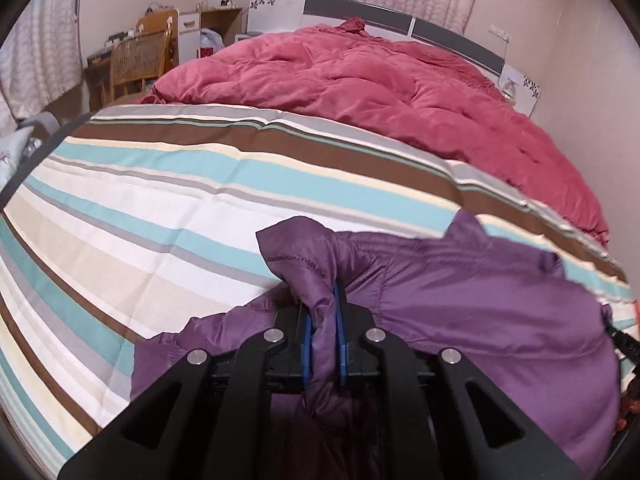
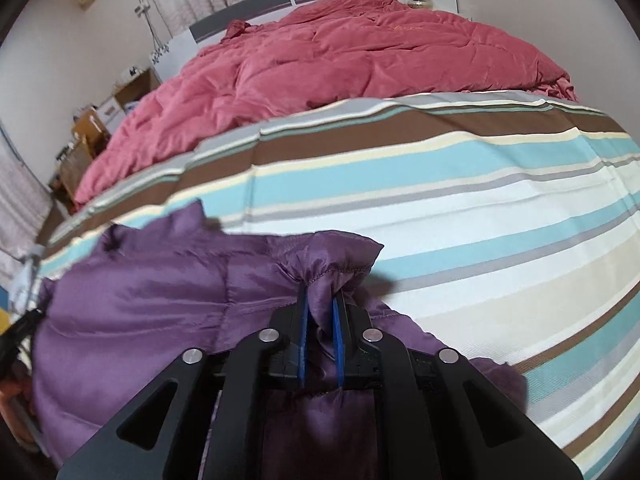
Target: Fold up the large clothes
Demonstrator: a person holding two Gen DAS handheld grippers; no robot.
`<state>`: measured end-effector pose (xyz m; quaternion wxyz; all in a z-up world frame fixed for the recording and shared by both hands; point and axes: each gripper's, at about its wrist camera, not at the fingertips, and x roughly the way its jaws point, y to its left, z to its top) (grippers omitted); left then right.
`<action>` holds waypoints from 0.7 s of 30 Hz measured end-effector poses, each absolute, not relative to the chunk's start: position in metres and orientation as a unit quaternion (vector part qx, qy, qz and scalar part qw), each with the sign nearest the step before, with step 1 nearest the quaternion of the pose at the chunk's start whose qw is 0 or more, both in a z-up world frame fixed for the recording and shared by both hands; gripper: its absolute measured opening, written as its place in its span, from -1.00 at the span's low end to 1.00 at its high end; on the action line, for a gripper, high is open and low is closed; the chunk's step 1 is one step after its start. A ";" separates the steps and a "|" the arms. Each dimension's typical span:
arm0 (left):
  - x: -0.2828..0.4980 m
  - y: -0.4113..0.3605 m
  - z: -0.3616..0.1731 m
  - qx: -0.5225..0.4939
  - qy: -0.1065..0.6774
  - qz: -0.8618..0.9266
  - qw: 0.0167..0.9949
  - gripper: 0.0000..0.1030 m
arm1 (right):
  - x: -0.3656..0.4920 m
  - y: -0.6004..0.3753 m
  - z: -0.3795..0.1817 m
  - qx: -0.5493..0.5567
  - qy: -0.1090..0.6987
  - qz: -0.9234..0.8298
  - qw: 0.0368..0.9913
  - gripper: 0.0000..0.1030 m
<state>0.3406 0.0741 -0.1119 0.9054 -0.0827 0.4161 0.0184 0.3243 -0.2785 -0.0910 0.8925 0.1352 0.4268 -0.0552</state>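
Observation:
A shiny purple padded jacket (image 1: 480, 320) lies at the near edge of a bed with a striped sheet (image 1: 160, 208). My left gripper (image 1: 322, 308) is shut on a bunched fold at the jacket's left end, the cloth pinched between its blue pads (image 1: 307, 344). In the right wrist view the same jacket (image 2: 140, 300) spreads to the left, and my right gripper (image 2: 320, 304) is shut on a stitched fold at its right end, blue pads (image 2: 339, 340) pressing the fabric. Both gripped ends stand lifted a little above the striped sheet (image 2: 480, 220).
A rumpled red quilt (image 1: 380, 88) covers the far half of the bed up to the headboard (image 1: 360, 12). A wicker chair (image 1: 136, 64) and desk stand far left. The other gripper's black tip (image 1: 624, 344) shows at the right edge. Bare striped sheet lies beyond the jacket.

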 end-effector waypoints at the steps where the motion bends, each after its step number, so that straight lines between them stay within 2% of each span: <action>1: 0.339 0.073 -0.117 -0.075 0.413 0.020 0.907 -0.78 | 0.325 -0.276 -0.096 0.126 0.425 -0.060 0.894 -0.75; 6: 0.340 0.072 -0.132 -0.075 0.419 0.021 0.905 -0.62 | 0.326 -0.272 -0.110 0.121 0.412 -0.073 0.900 -0.67; 13: 0.336 0.071 -0.131 -0.071 0.419 0.026 0.905 -0.58 | 0.326 -0.269 -0.112 0.110 0.408 -0.081 0.903 -0.65; 18: 0.312 0.059 -0.100 -0.066 0.384 0.020 0.921 -0.12 | 0.326 -0.267 -0.111 0.106 0.406 -0.084 0.904 -0.61; 21: 0.291 0.037 -0.076 -0.068 0.355 -0.005 0.933 -0.07 | 0.326 -0.267 -0.111 0.106 0.406 -0.085 0.904 -0.61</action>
